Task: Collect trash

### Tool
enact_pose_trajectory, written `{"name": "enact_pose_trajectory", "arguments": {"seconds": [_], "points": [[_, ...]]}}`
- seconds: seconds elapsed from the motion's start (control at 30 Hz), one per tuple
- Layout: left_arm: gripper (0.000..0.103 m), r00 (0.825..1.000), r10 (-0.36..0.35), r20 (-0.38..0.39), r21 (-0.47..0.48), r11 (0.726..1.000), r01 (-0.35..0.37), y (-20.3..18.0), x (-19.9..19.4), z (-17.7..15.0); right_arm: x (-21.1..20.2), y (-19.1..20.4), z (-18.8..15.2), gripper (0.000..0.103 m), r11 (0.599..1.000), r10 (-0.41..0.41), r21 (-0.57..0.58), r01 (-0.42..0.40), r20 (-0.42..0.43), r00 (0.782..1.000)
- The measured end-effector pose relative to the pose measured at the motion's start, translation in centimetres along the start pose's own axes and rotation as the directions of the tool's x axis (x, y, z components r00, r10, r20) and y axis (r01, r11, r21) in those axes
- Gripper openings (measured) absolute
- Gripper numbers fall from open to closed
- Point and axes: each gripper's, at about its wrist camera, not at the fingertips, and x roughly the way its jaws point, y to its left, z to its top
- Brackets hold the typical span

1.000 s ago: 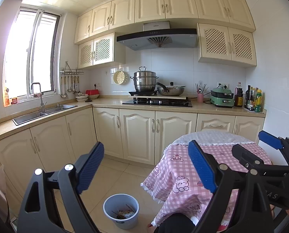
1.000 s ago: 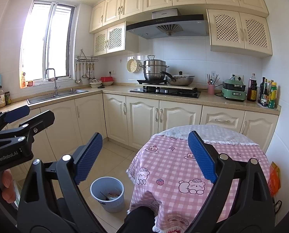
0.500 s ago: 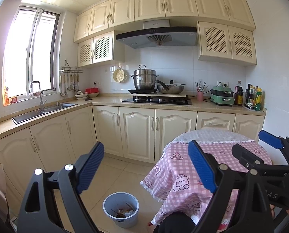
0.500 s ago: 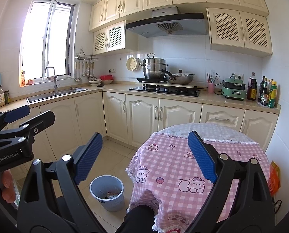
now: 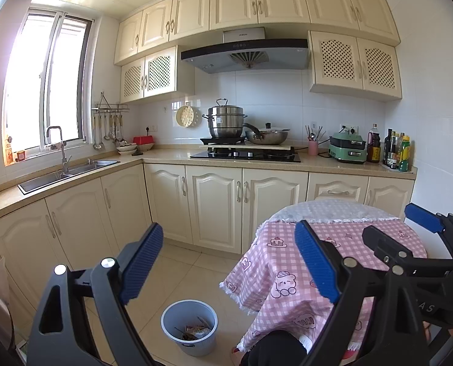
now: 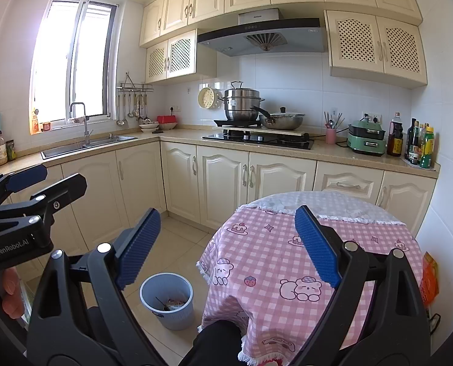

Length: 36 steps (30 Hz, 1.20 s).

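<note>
Both grippers are hovering high over the kitchen floor, left gripper (image 5: 228, 262) and right gripper (image 6: 226, 244) each spreading its blue jaws wide, gripping nothing. The grey trash bin (image 5: 189, 326) is sitting on the tiles just beside the pink checked tablecloth (image 6: 287, 259), holding what looks like wrappers and scraps (image 5: 194, 331).

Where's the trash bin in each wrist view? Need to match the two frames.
Left wrist: trash bin at bottom centre, on the floor tiles, between the open left gripper fingers, left of the pink checked tablecloth.
Right wrist: trash bin at lower left of centre, just right of the right gripper left finger.
Shared landmark: the steel steamer pot on the stove.
</note>
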Motion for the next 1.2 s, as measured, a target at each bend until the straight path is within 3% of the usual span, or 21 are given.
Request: {"name": "enact_pose_trajectory", "arguments": {"seconds": [1.2], "points": [[0.086, 1.0, 0.003, -0.023, 0.002, 1.0, -0.003, 0.13, 0.79, -0.32, 0.87, 0.17, -0.34, 0.088, 1.0, 0.007, -0.015, -0.007, -0.017, 1.0]]}}
